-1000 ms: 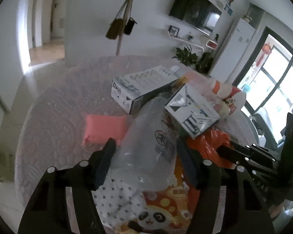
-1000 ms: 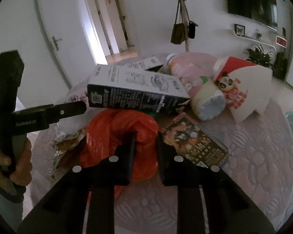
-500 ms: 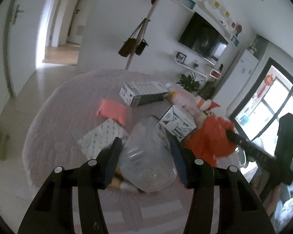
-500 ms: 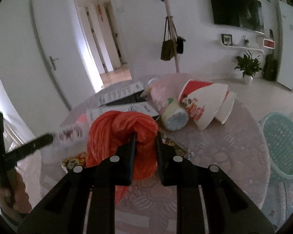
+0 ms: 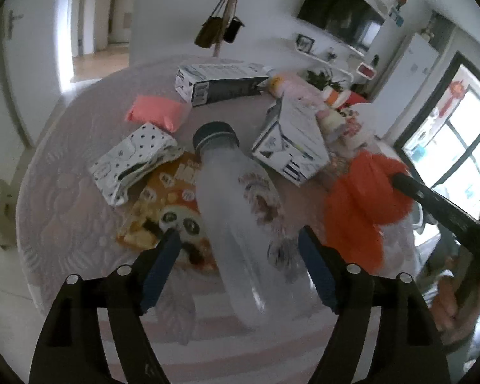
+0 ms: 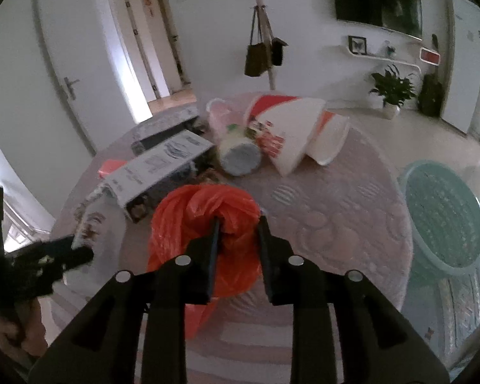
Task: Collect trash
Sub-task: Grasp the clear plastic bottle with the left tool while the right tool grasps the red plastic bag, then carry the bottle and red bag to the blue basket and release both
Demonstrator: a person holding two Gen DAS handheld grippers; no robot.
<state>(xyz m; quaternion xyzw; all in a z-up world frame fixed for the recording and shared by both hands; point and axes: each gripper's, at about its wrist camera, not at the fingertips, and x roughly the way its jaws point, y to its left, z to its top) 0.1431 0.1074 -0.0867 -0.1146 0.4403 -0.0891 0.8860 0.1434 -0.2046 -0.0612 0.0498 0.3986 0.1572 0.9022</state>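
A clear plastic bottle [image 5: 236, 211] with a dark cap lies between the fingers of my left gripper [image 5: 238, 252]. The jaws stand wide and do not touch it. My right gripper [image 6: 238, 227] is shut on an orange plastic bag [image 6: 204, 224] and holds it above the round table's near edge; the bag also shows in the left wrist view [image 5: 361, 204]. Trash lies across the table: a spotted white wrapper [image 5: 131, 163], a pink packet [image 5: 155, 113], a panda snack bag [image 5: 169, 204], cartons [image 5: 291, 142] and paper cups [image 6: 291, 134].
A teal plastic basket [image 6: 444, 220] stands on the floor to the right of the table [image 6: 336, 224]. A long dark box [image 5: 217, 83] lies at the table's far side. A coat stand with bags [image 6: 262, 51] and a doorway are behind.
The left gripper's jaws have spread apart and the bottle now lies loose between them, lower and longer in view. The right gripper has lifted the orange bag back toward the table's near edge.
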